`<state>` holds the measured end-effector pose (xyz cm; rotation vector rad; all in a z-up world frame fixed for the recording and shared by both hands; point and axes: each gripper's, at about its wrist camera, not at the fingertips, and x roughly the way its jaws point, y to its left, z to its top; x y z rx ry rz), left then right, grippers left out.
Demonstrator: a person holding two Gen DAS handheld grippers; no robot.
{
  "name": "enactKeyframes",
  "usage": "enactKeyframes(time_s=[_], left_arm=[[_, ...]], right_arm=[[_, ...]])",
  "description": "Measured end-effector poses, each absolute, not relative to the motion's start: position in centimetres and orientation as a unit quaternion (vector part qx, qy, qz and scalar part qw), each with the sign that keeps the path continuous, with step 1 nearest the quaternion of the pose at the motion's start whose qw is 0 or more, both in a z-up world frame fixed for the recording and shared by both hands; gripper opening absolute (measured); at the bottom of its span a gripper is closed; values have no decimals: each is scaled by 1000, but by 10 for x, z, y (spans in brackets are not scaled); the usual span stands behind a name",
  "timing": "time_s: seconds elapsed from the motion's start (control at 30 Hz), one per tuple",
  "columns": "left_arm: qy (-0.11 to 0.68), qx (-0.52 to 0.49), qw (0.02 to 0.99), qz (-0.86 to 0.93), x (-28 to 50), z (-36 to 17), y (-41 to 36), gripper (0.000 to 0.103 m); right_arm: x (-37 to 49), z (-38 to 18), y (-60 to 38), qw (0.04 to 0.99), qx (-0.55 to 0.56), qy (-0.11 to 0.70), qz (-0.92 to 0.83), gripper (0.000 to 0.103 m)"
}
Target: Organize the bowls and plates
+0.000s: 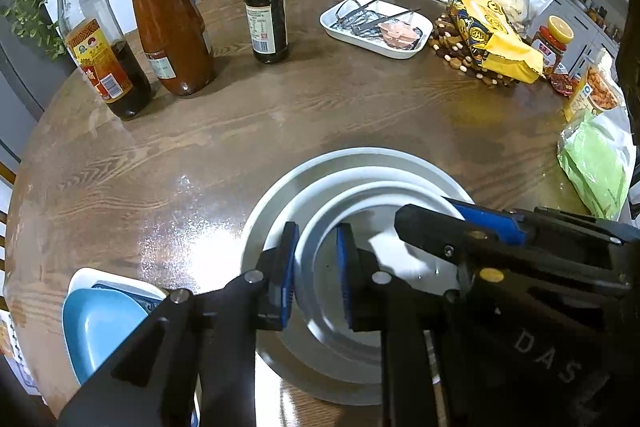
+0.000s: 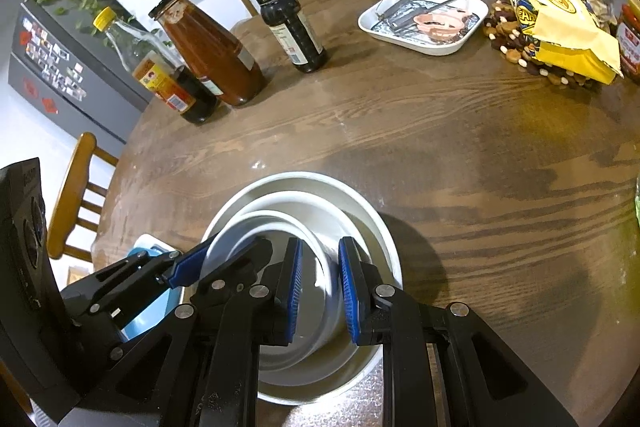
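Observation:
A stack of nested round grey-white plates and bowls sits on the wooden table near its front edge; it also shows in the right wrist view. My left gripper is open, its blue pads straddling the left rim of the inner bowl. My right gripper is open, its pads straddling the right rim of the same inner bowl. Each gripper shows in the other's view. A blue dish lies in a white square dish at the front left.
Three sauce bottles stand at the back left. A white tray with metal tools sits at the back. Snack bags, a jar and a green bag crowd the right side. Chairs stand behind the table.

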<state>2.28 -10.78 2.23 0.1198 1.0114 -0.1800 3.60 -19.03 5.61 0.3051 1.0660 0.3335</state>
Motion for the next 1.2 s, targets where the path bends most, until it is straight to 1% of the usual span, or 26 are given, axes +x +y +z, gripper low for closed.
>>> enactKeyframes(time_s=[1.2], left_arm=[[485, 74, 868, -78, 23, 21, -111, 18]], right_arm=[[33, 57, -190, 837, 141, 503, 160, 22]])
